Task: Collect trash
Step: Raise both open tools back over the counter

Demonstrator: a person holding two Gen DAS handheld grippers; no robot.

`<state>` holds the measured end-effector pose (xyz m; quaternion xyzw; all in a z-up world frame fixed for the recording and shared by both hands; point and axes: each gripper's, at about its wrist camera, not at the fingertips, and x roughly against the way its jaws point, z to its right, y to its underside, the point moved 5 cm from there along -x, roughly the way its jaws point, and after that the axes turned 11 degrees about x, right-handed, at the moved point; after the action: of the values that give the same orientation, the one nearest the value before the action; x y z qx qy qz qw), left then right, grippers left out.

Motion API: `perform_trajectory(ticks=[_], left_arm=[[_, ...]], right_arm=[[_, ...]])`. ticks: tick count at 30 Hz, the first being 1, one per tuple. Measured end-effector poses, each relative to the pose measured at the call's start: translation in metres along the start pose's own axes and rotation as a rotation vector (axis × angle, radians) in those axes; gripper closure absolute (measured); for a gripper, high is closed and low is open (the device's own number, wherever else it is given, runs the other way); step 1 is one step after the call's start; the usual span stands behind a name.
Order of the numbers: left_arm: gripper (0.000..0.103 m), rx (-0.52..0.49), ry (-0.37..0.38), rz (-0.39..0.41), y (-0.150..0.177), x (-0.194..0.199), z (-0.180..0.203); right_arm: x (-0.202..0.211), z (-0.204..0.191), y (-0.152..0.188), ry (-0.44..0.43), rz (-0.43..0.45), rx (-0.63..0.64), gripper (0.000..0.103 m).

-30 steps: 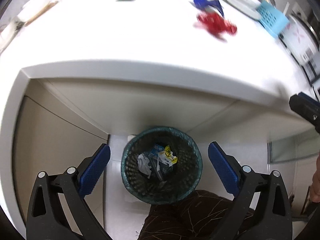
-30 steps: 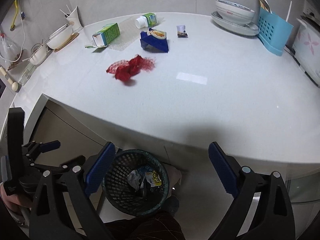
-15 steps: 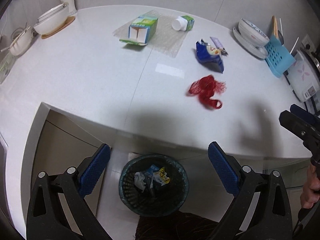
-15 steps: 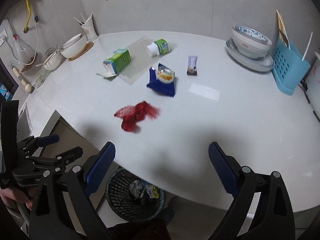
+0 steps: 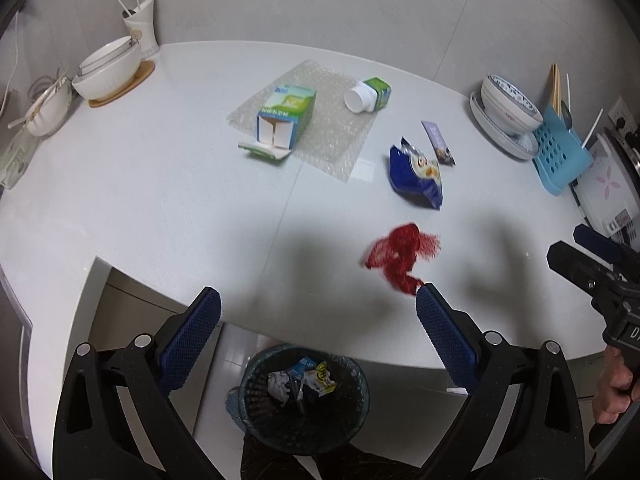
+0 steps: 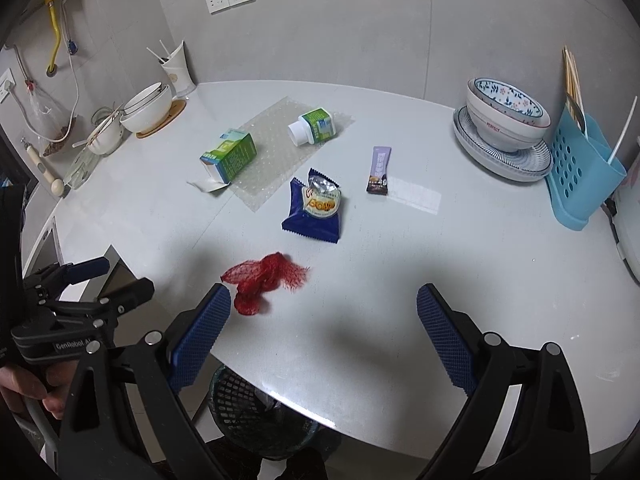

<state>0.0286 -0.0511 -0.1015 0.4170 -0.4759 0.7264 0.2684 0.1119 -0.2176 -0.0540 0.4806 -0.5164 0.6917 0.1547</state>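
A red mesh net [image 5: 400,255] [image 6: 262,280] lies near the front edge of the white counter [image 5: 160,192]. Behind it are a blue snack bag [image 5: 418,176] [image 6: 318,210], a purple sachet [image 5: 438,143] [image 6: 379,170], a green carton [image 5: 284,118] [image 6: 230,154] and a tipped white bottle [image 5: 368,94] [image 6: 312,126] on bubble wrap. Below the counter edge stands a dark mesh bin [image 5: 304,396] [image 6: 244,420] holding several scraps. My left gripper [image 5: 318,332] is open above the bin. My right gripper [image 6: 324,328] is open over the counter's front, just right of the net.
White bowls [image 6: 146,108] and a cup of sticks [image 6: 176,68] stand at the back left. Stacked patterned bowls on a plate [image 6: 506,128] and a blue utensil caddy [image 6: 584,176] are at the right. A person's hand [image 5: 614,388] holds the other gripper.
Both grippers have risen and tilted up from the bin toward the counter. The trash on the counter now fills both views, and the bin has dropped to the bottom.
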Motion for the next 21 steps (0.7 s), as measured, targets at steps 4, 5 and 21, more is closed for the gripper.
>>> perform_trajectory(ticks=[4, 5, 21], left_arm=[[0.007, 0.013, -0.004, 0.014, -0.02, 0.002, -0.004], [0.007, 0.016, -0.006, 0.016, -0.025, 0.002, -0.005], [0.007, -0.037, -0.013, -0.001, -0.113, -0.034, -0.02]], right_arm=[[-0.003, 0.004, -0.011, 0.012, 0.001, -0.006, 0.013], [-0.004, 0.004, -0.013, 0.014, 0.001, -0.007, 0.013], [-0.045, 0.012, -0.057, 0.043, -0.062, -0.088, 0.013]])
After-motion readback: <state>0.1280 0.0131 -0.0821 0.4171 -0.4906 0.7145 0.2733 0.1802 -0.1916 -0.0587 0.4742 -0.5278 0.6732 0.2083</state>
